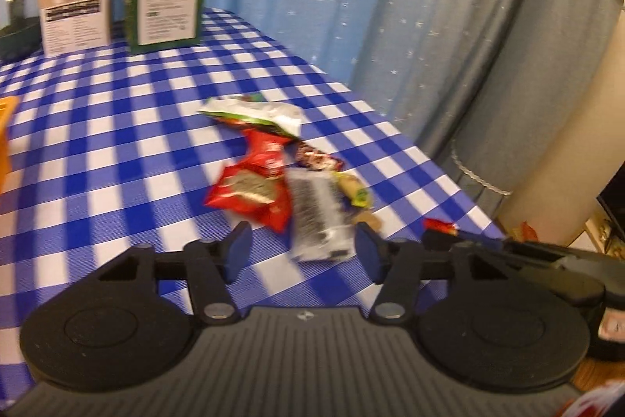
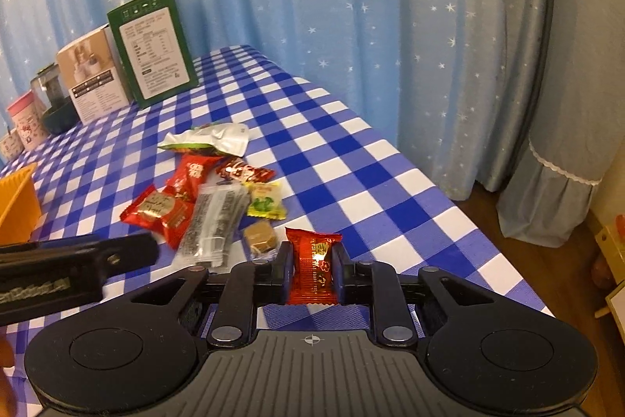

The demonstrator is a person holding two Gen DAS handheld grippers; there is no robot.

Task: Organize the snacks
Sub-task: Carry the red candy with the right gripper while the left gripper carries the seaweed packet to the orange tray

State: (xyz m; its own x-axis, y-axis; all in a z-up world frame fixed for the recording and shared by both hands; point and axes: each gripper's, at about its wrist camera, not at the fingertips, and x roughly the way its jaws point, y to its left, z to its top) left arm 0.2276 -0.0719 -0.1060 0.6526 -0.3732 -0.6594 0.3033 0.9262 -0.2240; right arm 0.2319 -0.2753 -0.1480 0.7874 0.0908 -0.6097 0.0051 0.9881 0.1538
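A pile of snack packets lies on the blue checked tablecloth (image 1: pixel 117 143): a red packet (image 1: pixel 250 190), a clear packet of dark seeds (image 1: pixel 318 217), a silver-green pouch (image 1: pixel 258 112) and a yellow-green candy (image 2: pixel 265 204). My left gripper (image 1: pixel 304 251) is open and empty, just short of the clear packet (image 2: pixel 215 225). My right gripper (image 2: pixel 312 270) is shut on a small red candy packet (image 2: pixel 314 268), held upright above the table's near edge. A brown cube candy (image 2: pixel 259 235) sits just beyond its left finger.
A green box (image 2: pixel 154 45) and a beige box (image 2: pixel 93 75) stand at the table's far end, with cups (image 2: pixel 27 122) beside them. An orange bin (image 2: pixel 15 206) stands at the left. Blue star curtains hang behind; the table edge drops to wood floor on the right.
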